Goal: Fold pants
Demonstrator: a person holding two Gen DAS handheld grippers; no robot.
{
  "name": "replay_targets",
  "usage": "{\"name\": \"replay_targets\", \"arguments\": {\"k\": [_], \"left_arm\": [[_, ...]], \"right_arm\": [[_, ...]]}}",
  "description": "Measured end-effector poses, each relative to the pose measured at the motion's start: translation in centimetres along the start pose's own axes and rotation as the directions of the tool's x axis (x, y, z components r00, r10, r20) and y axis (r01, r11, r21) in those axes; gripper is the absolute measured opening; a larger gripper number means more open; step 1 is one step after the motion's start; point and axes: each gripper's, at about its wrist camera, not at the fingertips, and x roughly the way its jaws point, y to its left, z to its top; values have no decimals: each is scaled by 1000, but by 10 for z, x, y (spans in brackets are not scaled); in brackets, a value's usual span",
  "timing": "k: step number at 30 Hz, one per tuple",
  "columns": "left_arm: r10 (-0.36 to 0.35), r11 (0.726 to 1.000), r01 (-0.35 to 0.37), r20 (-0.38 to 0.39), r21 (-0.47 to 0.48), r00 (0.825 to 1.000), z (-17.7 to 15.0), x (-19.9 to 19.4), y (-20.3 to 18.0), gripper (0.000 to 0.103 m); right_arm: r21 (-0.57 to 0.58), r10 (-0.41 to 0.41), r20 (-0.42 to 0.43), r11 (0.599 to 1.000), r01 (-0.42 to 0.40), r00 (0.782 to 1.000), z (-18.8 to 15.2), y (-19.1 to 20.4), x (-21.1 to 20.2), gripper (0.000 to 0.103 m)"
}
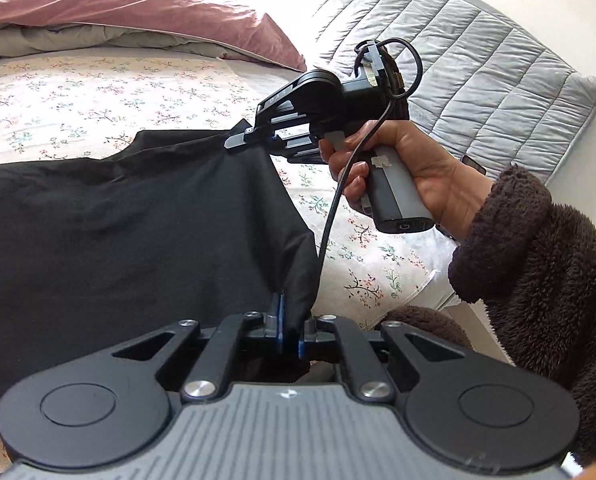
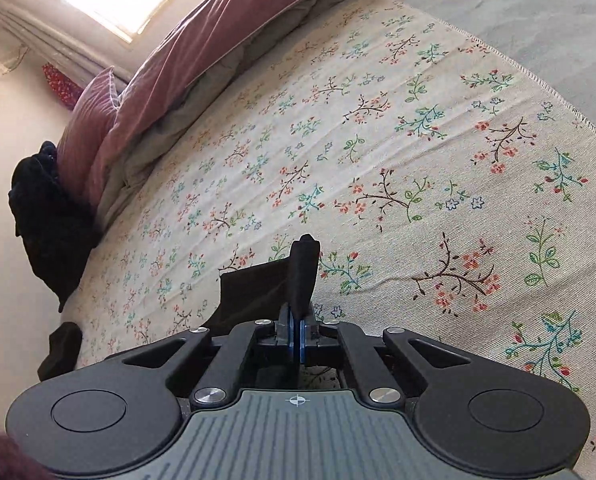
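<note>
Black pants (image 1: pixel 118 240) are held stretched above a bed with a floral sheet (image 1: pixel 78 92). My left gripper (image 1: pixel 292 320) is shut on a bunched edge of the pants at the bottom of the left wrist view. My right gripper (image 1: pixel 242 138), held in a hand with a brown fleece sleeve, is shut on the far corner of the same edge. In the right wrist view the right gripper (image 2: pixel 296 320) pinches a fold of the black pants (image 2: pixel 274 284) above the floral sheet (image 2: pixel 377 160).
A mauve duvet (image 1: pixel 138 12) and pillow (image 2: pixel 86 128) lie at the head of the bed. A grey quilted cover (image 1: pixel 477 68) lies to the right. A dark garment (image 2: pixel 46 216) sits at the bed's edge by the wall.
</note>
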Motion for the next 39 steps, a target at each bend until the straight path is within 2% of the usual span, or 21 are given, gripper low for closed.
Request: {"name": "replay_targets", "arguments": {"k": [7,16,21,28,31,32,34,35,36,38,39], "left_arm": [[46,996,-39,83,-78,996,-5,-25,14,22],[184,968,-156,139,-196,973,-19,-39,30,21],[273,927,-228,119,-298,955,-35,-57,61,21],[354,858,-314,25,-406,935,-62,-66,106,22],[354,857,-340,-36,-387,934,-63,-65,124,26],[362,857,-354,-52,-375,931,-63,-63,127,31],[372,860,-374,-74,-347,925,-62,-62,130,42],[376,862,-377,-72,-337,924,-61,-64,132,48],[378,867,-376,-60,-327,924,-63,-71,135,56],[373,877,-365,-37,-312,927,-58,-79,138,64],[369,883,-359,-26,-303,929,-52,-79,140,65]], "right_arm": [[-84,47,-8,995,-47,999,9,68,2,2],[-173,122,-69,976,-132,990,-8,173,47,2],[-219,139,-131,962,-166,982,-36,220,95,2],[-243,119,-210,955,-170,971,-76,258,157,3],[-257,80,-213,957,-134,974,-90,262,177,10],[-263,68,-213,957,-124,975,-93,262,182,11],[-278,47,-221,954,-109,974,-98,265,188,20],[-280,40,-226,954,-104,973,-98,265,188,30],[-281,39,-233,954,-106,972,-98,265,187,44],[-301,51,-235,946,-122,971,-97,267,177,59],[-327,51,-231,937,-126,972,-96,270,170,58]]}}
